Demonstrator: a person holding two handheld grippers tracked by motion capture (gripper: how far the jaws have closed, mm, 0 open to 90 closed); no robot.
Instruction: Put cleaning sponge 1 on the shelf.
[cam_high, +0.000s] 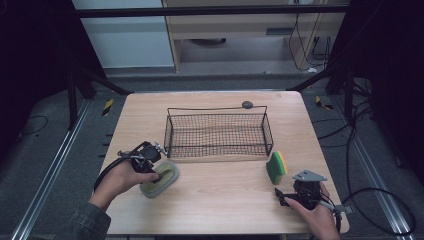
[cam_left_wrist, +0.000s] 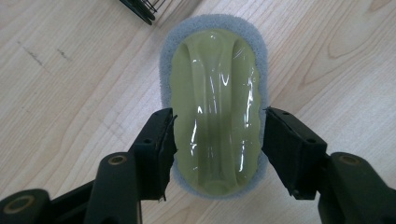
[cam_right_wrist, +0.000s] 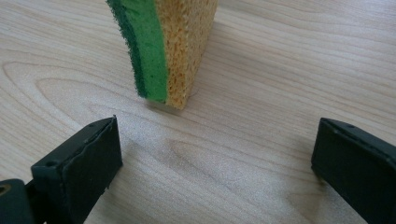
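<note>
We see an oval scrubber (cam_left_wrist: 215, 105) lying flat on the wooden bench (cam_high: 225, 195), a glossy yellow-green plastic grip on a grey foam pad. A second sponge (cam_right_wrist: 163, 46), yellow with a dark green scouring layer, stands on edge at the bench's right side. Between them, farther back, sits a black wire basket (cam_high: 218, 131); through its mesh we make out nothing inside, though the high view is coarse.

The left gripper (cam_left_wrist: 217, 144) straddles the scrubber's near end, its jaws spread with one on each long side, just beside the plastic or perhaps touching it; we cannot tell whether they press. The left hand (cam_high: 122, 177) holds it at the basket's front left corner.

The right gripper (cam_right_wrist: 212, 154) rests near the bench's front right, jaws wide apart, with the upright sponge just ahead of them and not between them.
</note>
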